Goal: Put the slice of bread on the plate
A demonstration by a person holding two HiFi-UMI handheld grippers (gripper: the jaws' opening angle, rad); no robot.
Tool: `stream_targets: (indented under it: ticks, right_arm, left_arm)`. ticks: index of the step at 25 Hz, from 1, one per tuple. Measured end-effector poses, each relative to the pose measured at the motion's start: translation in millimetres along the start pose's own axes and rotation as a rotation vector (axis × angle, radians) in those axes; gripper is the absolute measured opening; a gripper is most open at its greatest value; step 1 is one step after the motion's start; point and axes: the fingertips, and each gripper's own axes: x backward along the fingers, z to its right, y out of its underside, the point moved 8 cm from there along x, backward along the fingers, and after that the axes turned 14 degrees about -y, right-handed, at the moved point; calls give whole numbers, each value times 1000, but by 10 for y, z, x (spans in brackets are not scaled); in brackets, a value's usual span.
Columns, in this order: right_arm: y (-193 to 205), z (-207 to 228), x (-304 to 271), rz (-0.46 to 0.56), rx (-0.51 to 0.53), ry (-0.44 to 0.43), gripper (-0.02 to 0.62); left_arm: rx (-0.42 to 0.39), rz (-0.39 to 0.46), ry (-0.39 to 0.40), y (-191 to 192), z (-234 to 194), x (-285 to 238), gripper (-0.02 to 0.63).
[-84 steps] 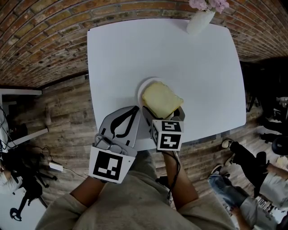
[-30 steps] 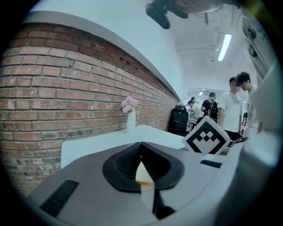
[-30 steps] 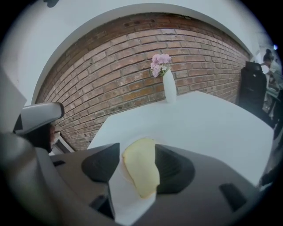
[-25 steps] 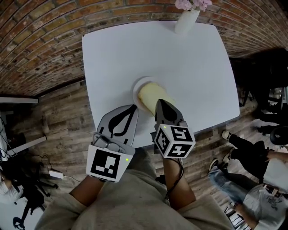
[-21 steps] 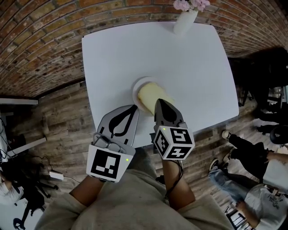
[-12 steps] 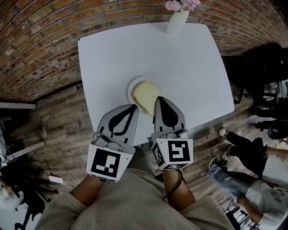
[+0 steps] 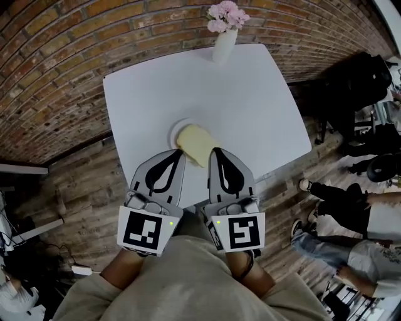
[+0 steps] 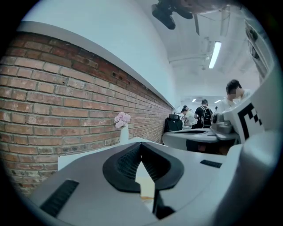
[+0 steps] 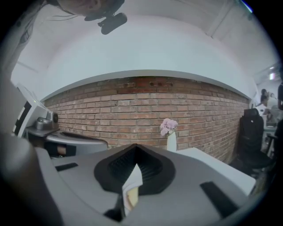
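White vase [image 7: 223,45] of pink flowers at table's [image 7: 250,106] far edge.

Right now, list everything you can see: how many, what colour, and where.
table: one, white, centre of the head view
plate: one, white, near side of the table
slice of bread: one, pale yellow, lying on the plate
vase: one, white, far edge of the table, holding pink flowers
brick wall: one, red-brown, beyond the table
floor: one, grey-brown wooden planks, around the table
people: at least two, partly shown, lower right
left gripper: one, grey, jaws together, empty
right gripper: one, grey, jaws together, empty
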Motion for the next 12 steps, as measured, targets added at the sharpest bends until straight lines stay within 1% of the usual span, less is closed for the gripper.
stream_targets:
  ticks: [8, 12]
  right_arm:
    - [-363, -228, 222, 58, 38, 12, 6]
    - [-456, -329, 322, 51, 30, 9, 6]
  left_arm:
    - [-43, 76, 38, -341, 49, 177, 9]
    - [-52, 79, 57, -426, 104, 289, 9]
